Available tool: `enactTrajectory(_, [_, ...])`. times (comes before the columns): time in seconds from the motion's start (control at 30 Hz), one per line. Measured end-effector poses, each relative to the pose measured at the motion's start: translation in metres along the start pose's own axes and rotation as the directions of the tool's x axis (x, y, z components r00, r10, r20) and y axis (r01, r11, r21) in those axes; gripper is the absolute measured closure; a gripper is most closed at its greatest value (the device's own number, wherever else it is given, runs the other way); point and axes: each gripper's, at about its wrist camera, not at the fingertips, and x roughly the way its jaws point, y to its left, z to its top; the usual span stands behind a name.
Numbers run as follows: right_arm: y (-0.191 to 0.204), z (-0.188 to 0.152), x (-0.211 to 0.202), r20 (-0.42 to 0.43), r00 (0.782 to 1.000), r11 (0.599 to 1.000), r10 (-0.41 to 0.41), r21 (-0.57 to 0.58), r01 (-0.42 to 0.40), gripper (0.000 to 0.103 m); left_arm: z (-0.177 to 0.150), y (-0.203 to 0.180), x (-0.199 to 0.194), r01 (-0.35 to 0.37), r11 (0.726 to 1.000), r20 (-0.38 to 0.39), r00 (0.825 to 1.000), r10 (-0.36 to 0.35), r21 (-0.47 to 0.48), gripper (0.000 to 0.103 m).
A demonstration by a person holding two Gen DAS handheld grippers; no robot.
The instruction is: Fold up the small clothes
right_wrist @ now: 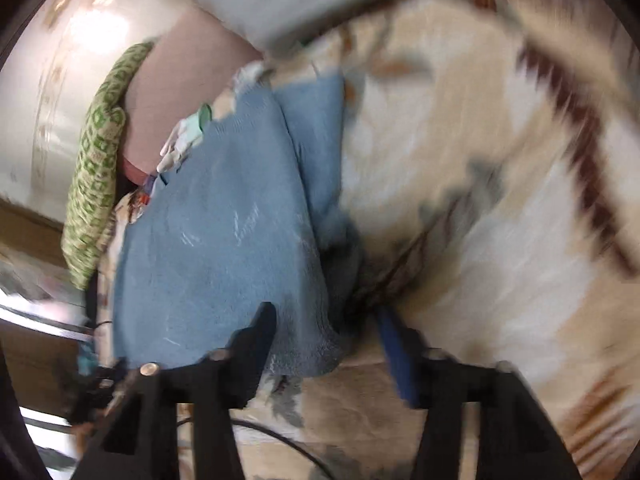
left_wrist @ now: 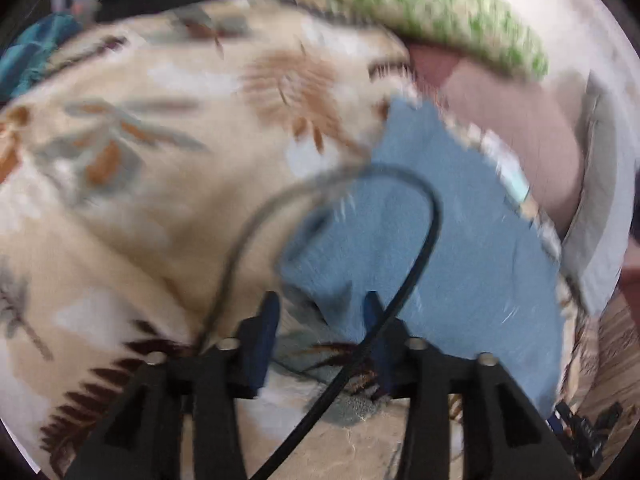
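A small blue garment (left_wrist: 424, 248) lies on a cream blanket with leaf prints (left_wrist: 152, 184). My left gripper (left_wrist: 322, 316) is open and hovers just before the garment's near edge, with nothing between its fingers. In the right wrist view the blue garment (right_wrist: 224, 240) lies partly folded, one layer over another. My right gripper (right_wrist: 326, 324) is open, its jaws on either side of the garment's near corner, without closing on it. Both views are motion-blurred.
A black cable (left_wrist: 404, 280) loops across the left view in front of the garment. A green patterned pillow (left_wrist: 420, 4) and a pink cushion (left_wrist: 516, 128) lie beyond the garment. The other gripper's black body (left_wrist: 584, 432) shows at lower right.
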Motion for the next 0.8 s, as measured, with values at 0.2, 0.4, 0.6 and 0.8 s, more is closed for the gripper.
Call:
enactTrajectory(0.2, [0.043, 0.007, -0.048, 0.129, 0.966, 0.974, 0.225, -0.063, -0.219, 0.041, -0.004, -0.004, -0.045, -0.052, 0.996, 0.18, 0.983, 0.037, 0.079, 0.042])
enactTrajectory(0.4, [0.035, -0.013, 0.052, -0.134, 0.976, 0.985, 0.169, 0.057, -0.163, 0.035, -0.018, -0.016, -0.041, -0.073, 0.989, 0.156, 0.986, 0.052, 0.131, 0.042])
enactTrajectory(0.6, [0.049, -0.021, -0.006, 0.005, 0.99, 0.989, 0.14, -0.055, -0.14, 0.03, -0.027, -0.014, -0.062, -0.072, 0.989, 0.182, 0.982, 0.047, 0.132, 0.042])
enactTrajectory(0.8, [0.064, -0.049, -0.068, 0.129, 0.98, 0.98, 0.154, -0.148, -0.135, 0.03, -0.036, -0.019, -0.115, -0.055, 0.987, 0.257, 0.966, 0.015, 0.152, 0.042])
